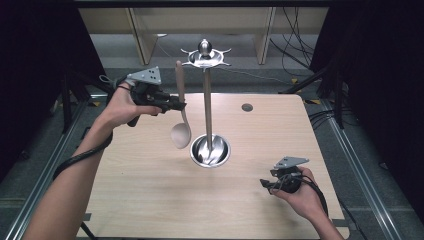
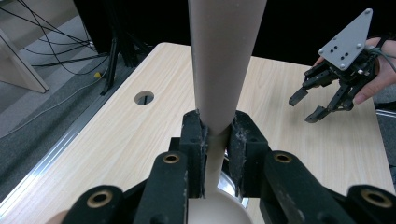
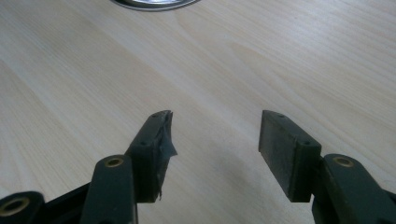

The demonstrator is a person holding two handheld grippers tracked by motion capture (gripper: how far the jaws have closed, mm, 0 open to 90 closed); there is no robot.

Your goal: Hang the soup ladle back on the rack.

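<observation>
A pale wooden table (image 1: 150, 200) is set on a grey floor between dark curtains, with a small round hole (image 1: 247, 107) cut near its far edge. Near the table's middle a steel utensil stand (image 1: 210, 150) is placed, its pole rising from a shiny round base to a hooked top. The left tongs (image 1: 179, 105) are held above the table to the left of the stand, and a beige spoon (image 1: 181, 131) is pinched between them by its narrow neck; the handle is pointed up and the bowl hangs below, just beside the pole but apart from it. In the left gripper view the pads (image 2: 194, 140) are seen pressed on the spoon (image 2: 224, 70). The right tongs (image 1: 266, 184) are kept low over the near right of the table, spread apart (image 3: 215, 140), with nothing between them.
</observation>
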